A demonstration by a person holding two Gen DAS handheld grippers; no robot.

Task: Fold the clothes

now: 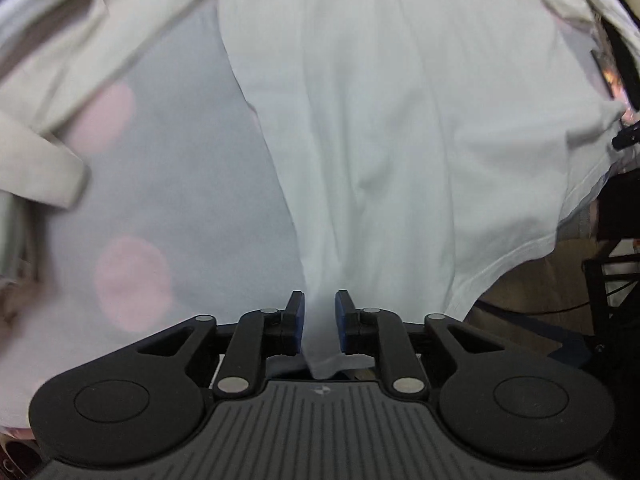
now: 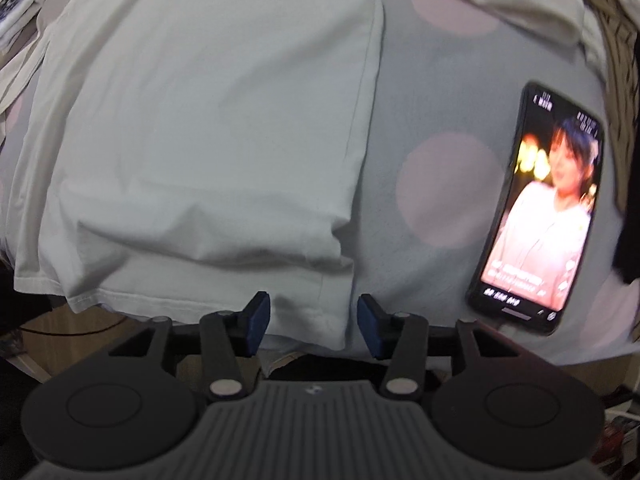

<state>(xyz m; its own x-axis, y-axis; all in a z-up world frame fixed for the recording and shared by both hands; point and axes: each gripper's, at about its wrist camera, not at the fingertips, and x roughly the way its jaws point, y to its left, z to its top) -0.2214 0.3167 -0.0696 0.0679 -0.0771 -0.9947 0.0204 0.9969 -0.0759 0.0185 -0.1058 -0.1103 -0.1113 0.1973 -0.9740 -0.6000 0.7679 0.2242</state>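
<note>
the left gripper (image 1: 319, 314) pinches a bunched fold of the white shirt (image 1: 400, 120), which lies on a pale bedsheet with pink dots (image 1: 180, 184). the right gripper (image 2: 314, 322) is spread around the shirt's hem corner. a lit phone (image 2: 544, 208) lies well apart to the right.

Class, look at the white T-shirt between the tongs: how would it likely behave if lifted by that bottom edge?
The white T-shirt probably goes floppy, since it already creases and bunches between the left tongs. It looks thin, so likely light. Its hem droops over the edge, so it may slide.
</note>
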